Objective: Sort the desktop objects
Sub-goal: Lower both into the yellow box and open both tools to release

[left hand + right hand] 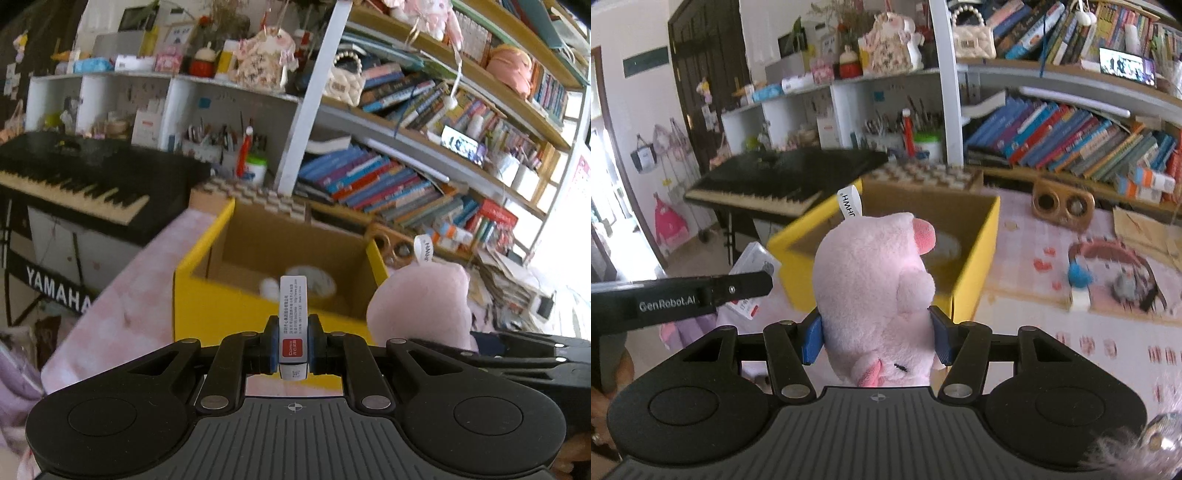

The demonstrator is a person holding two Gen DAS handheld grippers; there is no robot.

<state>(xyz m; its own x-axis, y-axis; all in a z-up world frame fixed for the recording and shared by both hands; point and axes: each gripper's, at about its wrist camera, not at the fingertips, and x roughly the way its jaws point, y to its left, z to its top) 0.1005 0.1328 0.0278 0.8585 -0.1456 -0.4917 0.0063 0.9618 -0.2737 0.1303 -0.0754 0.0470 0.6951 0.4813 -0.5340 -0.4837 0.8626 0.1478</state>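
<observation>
Both tools loaded, yellow box ahead

The left tool clamps a slim white box on end, its long axis pointing at the yellow box mid-frame; the right tool grips a pink plush pig, with the box just beyond it.

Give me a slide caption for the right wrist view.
Right claw shut on pink plush pig, facing open yellow box.

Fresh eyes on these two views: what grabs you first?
The pink plush pig, pinched between the right gripper jaws, fills the right view. The left gripper clamps a small white box. Behind both sits an open yellow box on the pink tablecloth.
</observation>
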